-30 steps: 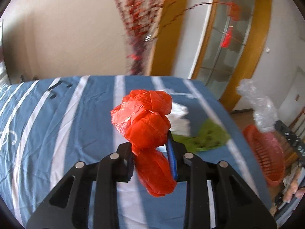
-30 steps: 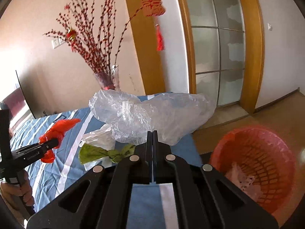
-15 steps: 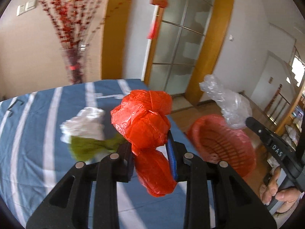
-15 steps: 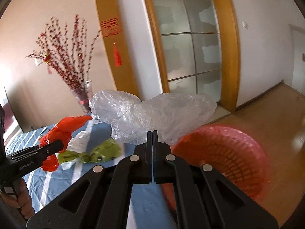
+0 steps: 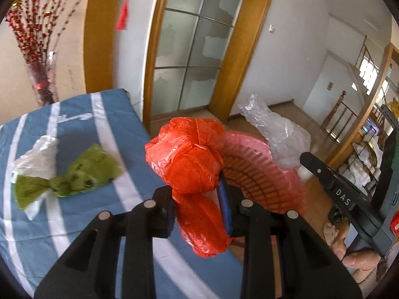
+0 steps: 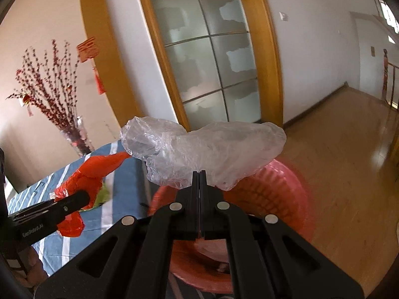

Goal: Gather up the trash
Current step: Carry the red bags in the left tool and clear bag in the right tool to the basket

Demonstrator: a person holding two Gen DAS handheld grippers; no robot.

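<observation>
Two crumpled bags (image 5: 62, 174) lie on the table (image 5: 104, 114), at nine o'clock of the held bag (image 5: 189, 159). The basket (image 5: 259, 174) is placed on the floor (image 6: 349, 169), beyond the table's edge, at three o'clock.

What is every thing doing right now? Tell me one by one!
Left tool: shut on the red bag.
Right tool: shut on the clear bag.
Red bag: crumpled, held up in the air.
Clear bag: crumpled, held above the basket.
Basket: upright on the floor.
Green bag: lying crumpled on the striped cloth.
White bag: lying beside the green bag.
</observation>
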